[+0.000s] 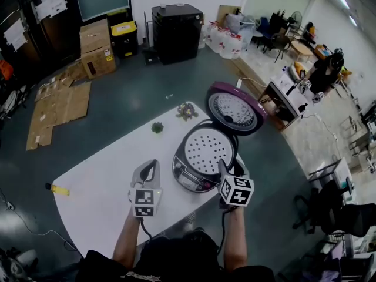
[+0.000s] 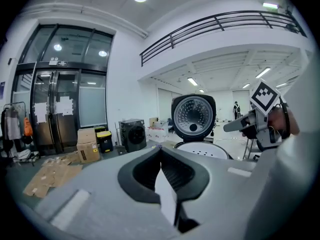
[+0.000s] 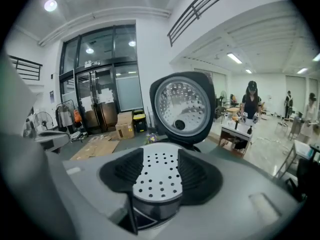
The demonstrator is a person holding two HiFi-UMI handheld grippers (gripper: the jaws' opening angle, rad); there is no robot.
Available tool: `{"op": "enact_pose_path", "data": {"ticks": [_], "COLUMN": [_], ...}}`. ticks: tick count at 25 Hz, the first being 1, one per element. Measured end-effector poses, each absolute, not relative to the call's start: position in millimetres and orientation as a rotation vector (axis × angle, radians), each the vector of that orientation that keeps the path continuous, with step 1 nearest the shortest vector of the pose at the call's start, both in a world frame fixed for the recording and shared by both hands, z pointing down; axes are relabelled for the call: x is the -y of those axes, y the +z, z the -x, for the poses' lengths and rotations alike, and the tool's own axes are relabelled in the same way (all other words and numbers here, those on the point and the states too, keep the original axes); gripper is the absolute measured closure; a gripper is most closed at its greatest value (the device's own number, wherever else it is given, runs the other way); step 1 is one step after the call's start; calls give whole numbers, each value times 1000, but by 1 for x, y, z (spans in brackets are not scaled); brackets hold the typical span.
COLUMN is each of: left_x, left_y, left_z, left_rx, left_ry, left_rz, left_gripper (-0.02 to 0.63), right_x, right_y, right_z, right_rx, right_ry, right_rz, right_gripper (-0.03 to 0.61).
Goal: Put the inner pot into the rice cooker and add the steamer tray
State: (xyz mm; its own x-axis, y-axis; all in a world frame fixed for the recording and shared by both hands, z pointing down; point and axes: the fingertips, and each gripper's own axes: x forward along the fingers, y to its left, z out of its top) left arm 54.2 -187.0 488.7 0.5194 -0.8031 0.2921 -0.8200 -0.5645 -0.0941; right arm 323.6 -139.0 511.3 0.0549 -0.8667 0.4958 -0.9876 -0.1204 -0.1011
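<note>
The rice cooker (image 1: 189, 180) stands on the white table (image 1: 100, 187) with its purple lid (image 1: 235, 109) swung up and back. The white perforated steamer tray (image 1: 208, 148) lies flat in its mouth and hides whatever is under it. My right gripper (image 1: 222, 164) hovers at the cooker's near rim, open and empty. In the right gripper view the tray (image 3: 157, 176) shows beyond the right gripper (image 3: 160, 154), under the lid (image 3: 181, 106). My left gripper (image 1: 154, 163) is just left of the cooker. In its own view, the left gripper (image 2: 160, 151) is shut on nothing.
Two small potted plants (image 1: 157, 127) (image 1: 187, 110) sit at the table's far edge, and a yellow item (image 1: 59, 190) at its left edge. Cardboard boxes (image 1: 97, 51) and a black cabinet (image 1: 176, 31) stand on the floor beyond. A person (image 1: 326, 69) works at a desk far right.
</note>
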Motion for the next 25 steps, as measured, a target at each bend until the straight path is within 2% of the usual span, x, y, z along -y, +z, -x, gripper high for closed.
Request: {"op": "enact_pose_path", "data": {"ticks": [16,18,25], "left_x": [102,92,63], "left_y": [463,461,463], "left_z": [26,41,94], "left_rx": [1426,1437,1495], "left_ry": [440,439,457], "left_rz": [-2779,-2779,-2740], "left_gripper": [603,603,603], "right_x": [39,28,6], "right_y": [467,463,467], "right_z": [-166,-146,-88], "right_rx": [2167,2201,2266], "right_ry": [372,337,302], "right_rz": [-2031,-2025,-1964], "right_gripper": [362,410,488]}}
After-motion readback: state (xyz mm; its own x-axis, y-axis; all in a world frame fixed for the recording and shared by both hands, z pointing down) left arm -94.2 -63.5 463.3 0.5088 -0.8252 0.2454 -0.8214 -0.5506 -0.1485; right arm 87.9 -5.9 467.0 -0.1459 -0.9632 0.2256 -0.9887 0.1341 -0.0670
